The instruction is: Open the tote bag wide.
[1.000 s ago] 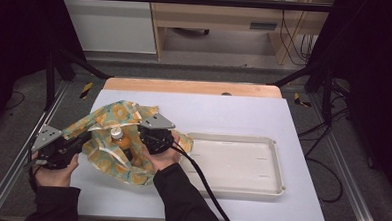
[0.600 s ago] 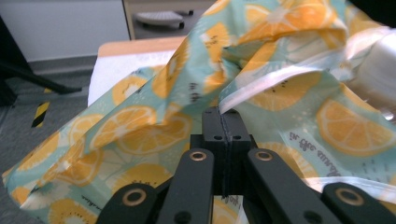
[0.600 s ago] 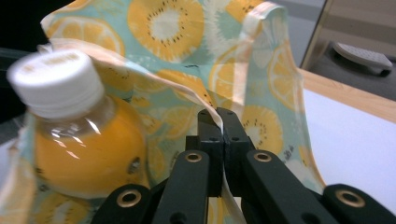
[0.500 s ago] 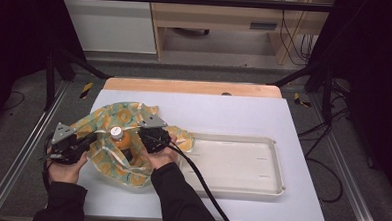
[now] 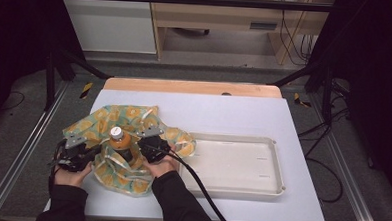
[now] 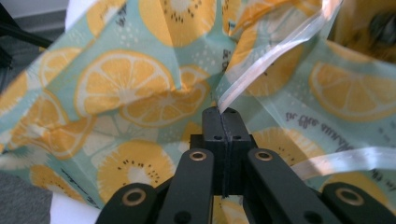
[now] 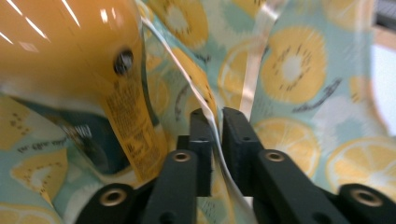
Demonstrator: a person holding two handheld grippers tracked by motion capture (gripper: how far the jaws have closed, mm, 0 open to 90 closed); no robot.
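My left gripper (image 6: 222, 116) has its fingers clamped on the fruit-print bag (image 5: 108, 124) at the desk's (image 5: 234, 112) left; my right gripper (image 7: 215, 122) pinches its rim, probably thinly. If that slips, the juice bottle (image 5: 118, 141) inside could tip.

The white-topped table with a wooden far edge (image 5: 192, 87) stood on grey carpet floor (image 5: 18, 133), before a light wooden desk (image 5: 223, 21) and black frame legs (image 5: 50, 69).
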